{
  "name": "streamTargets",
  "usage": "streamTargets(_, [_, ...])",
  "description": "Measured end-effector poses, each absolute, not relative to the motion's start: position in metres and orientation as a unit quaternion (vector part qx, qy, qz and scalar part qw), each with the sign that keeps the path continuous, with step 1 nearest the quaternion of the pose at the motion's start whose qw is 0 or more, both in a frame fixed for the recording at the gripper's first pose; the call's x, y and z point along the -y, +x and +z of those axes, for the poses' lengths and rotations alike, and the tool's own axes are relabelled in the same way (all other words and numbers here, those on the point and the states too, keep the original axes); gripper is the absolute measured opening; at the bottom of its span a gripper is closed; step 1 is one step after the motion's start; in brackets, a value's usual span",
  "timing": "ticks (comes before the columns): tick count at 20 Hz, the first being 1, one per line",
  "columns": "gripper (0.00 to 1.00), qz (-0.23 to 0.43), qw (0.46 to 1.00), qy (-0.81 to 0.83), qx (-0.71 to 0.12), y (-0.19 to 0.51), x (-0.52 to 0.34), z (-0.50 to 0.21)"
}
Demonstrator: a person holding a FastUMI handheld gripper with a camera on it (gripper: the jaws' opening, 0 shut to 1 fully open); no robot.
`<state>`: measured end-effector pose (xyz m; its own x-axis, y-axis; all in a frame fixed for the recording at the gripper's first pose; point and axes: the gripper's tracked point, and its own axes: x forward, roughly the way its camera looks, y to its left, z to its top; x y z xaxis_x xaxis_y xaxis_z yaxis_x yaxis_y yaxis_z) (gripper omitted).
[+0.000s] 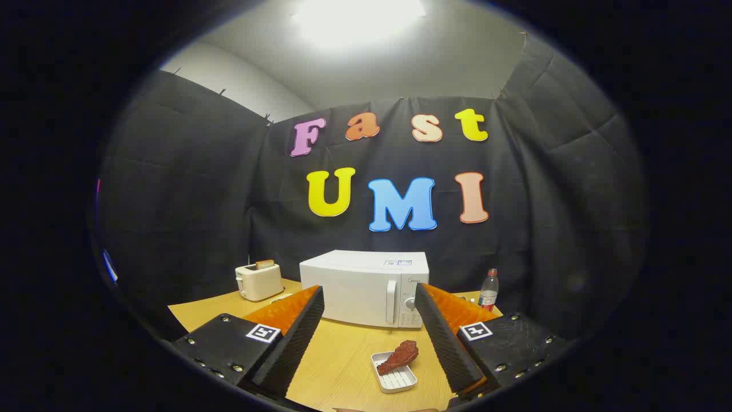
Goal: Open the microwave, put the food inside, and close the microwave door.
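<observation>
White microwave point(366, 289) at twelve o'clock has its door shut; food point(398, 356) lies in its tray point(394, 379); gripper point(370, 332) gapes wide, holding nothing; every step is left.

A white microwave point(366, 286) stands at centre frame on the yellowish wood-grain counter point(343, 355). A reddish-brown piece of food point(399, 357) lies on a white ribbed tray point(393, 373). At left sits a cream toaster point(258, 281); at right, a clear bottle point(488, 290) with red cap and label.
</observation>
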<state>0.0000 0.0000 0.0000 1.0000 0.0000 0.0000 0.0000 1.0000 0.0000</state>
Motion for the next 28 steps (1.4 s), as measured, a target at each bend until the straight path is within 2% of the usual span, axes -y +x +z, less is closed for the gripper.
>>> streamTargets(28, [0.98, 0.006, 1.0, -0.001, -0.011, 0.0088, -0.0068, -0.0085])
